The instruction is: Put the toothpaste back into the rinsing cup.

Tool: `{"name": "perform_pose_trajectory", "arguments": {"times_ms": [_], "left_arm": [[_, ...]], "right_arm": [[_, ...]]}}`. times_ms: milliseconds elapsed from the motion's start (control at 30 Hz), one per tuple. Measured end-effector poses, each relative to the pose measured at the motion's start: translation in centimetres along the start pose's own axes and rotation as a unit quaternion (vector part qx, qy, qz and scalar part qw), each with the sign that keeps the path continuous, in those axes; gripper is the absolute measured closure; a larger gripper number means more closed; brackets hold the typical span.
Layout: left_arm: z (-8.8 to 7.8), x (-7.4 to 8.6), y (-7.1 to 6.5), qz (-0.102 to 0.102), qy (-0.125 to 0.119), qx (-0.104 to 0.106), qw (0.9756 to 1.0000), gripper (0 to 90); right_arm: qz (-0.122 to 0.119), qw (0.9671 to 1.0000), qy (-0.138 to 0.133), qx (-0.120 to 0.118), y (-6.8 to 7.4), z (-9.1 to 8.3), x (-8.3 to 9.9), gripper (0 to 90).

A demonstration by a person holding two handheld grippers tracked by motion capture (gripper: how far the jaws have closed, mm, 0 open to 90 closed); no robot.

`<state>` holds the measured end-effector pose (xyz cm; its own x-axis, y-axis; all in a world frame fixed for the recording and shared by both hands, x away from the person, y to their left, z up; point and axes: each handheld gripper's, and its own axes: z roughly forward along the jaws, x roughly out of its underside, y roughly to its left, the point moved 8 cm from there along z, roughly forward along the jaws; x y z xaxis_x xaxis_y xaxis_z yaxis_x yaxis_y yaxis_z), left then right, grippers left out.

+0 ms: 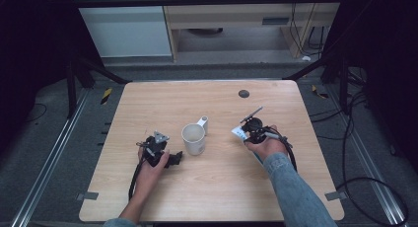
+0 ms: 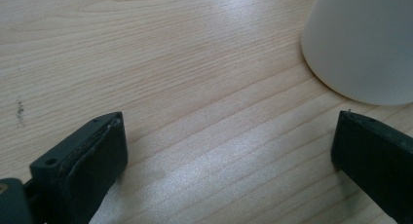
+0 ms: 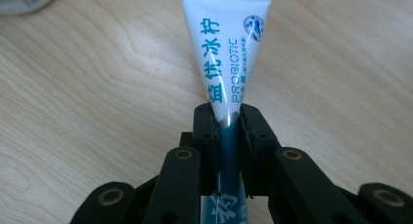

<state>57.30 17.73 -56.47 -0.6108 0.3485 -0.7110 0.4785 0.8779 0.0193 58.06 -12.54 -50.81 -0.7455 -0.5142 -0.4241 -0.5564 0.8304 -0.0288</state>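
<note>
White mug [image 1: 193, 138] stands mid-table [image 1: 217, 192] in the high view, between the left gripper [image 1: 173, 159] and the right gripper [image 1: 245, 133]. Left gripper view: jaws wide apart over bare wood beside the mug [image 2: 363, 44]. Right gripper view: jaws clamped on a toothpaste tube [image 3: 227, 53].
</note>
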Motion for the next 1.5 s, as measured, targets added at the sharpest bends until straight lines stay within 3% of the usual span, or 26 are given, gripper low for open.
{"name": "perform_pose_trajectory", "arguments": {"times_ms": [200, 367, 400, 500, 567, 600, 700, 933, 1033, 1067, 1167, 1200, 1300, 1333, 1367, 1400, 1500], "left_arm": [[0.0, 0.0, 0.0, 0.000, 0.000, 0.000, 1.0000, 0.0], [0.0, 0.0, 0.0, 0.000, 0.000, 0.000, 1.0000, 0.0], [0.0, 0.0, 0.0, 0.000, 0.000, 0.000, 1.0000, 0.0], [0.0, 0.0, 0.0, 0.000, 0.000, 0.000, 1.0000, 0.0], [0.0, 0.0, 0.0, 0.000, 0.000, 0.000, 1.0000, 0.0], [0.0, 0.0, 0.0, 0.000, 0.000, 0.000, 1.0000, 0.0], [0.0, 0.0, 0.0, -0.001, -0.001, 0.000, 1.0000, 0.0], [0.0, 0.0, 0.0, -0.001, -0.001, 0.000, 1.0000, 0.0], [0.0, 0.0, 0.0, -0.001, -0.001, 0.000, 1.0000, 0.0], [0.0, 0.0, 0.0, -0.001, -0.001, 0.000, 1.0000, 0.0], [0.0, 0.0, 0.0, -0.001, -0.001, 0.000, 1.0000, 0.0], [0.0, 0.0, 0.0, -0.001, -0.001, 0.000, 1.0000, 0.0], [0.0, 0.0, 0.0, -0.001, -0.002, 0.000, 1.0000, 0.0], [0.0, 0.0, 0.0, -0.001, -0.002, 0.000, 1.0000, 0.0], [0.0, 0.0, 0.0, -0.001, -0.002, 0.000, 1.0000, 0.0], [0.0, 0.0, 0.0, -0.001, -0.002, 0.000, 1.0000, 0.0], [0.0, 0.0, 0.0, 0.000, -0.001, 0.000, 1.0000, 0.0]], "right_arm": [[0.016, 0.9988, -0.045, -0.006, -0.4, -2.7, -1.2, 78.9], [0.022, 0.9951, -0.096, -0.012, -0.3, -5.2, -3.2, 79.0], [0.022, 0.9951, -0.096, -0.012, -0.3, -5.2, -3.2, 79.0], [0.024, 0.9916, -0.126, -0.016, 0.0, -6.4, -4.1, 79.0], [0.023, 0.9872, -0.157, -0.020, 0.4, -7.2, -5.0, 79.0], [0.023, 0.9872, -0.157, -0.020, 0.4, -7.2, -5.0, 79.0], [0.028, 0.9823, -0.183, -0.028, 0.9, -7.9, -6.0, 79.0], [0.034, 0.9780, -0.203, -0.033, 1.4, -8.3, -6.9, 79.1], [0.039, 0.9738, -0.221, -0.036, 1.6, -8.7, -7.3, 79.0], [0.039, 0.9738, -0.221, -0.036, 1.6, -8.7, -7.3, 79.0], [0.047, 0.9690, -0.239, -0.041, 1.9, -9.2, -7.9, 79.1], [0.047, 0.9690, -0.239, -0.041, 1.9, -9.2, -7.9, 79.1], [0.055, 0.9632, -0.259, -0.044, 2.1, -9.6, -8.6, 79.1], [0.055, 0.9632, -0.259, -0.044, 2.1, -9.6, -8.6, 79.1], [0.058, 0.9605, -0.268, -0.045, 2.3, -9.7, -9.0, 79.0], [0.058, 0.9605, -0.268, -0.045, 2.3, -9.7, -9.0, 79.0], [0.060, 0.9562, -0.283, -0.047, 2.8, -9.9, -9.7, 79.0]]}}
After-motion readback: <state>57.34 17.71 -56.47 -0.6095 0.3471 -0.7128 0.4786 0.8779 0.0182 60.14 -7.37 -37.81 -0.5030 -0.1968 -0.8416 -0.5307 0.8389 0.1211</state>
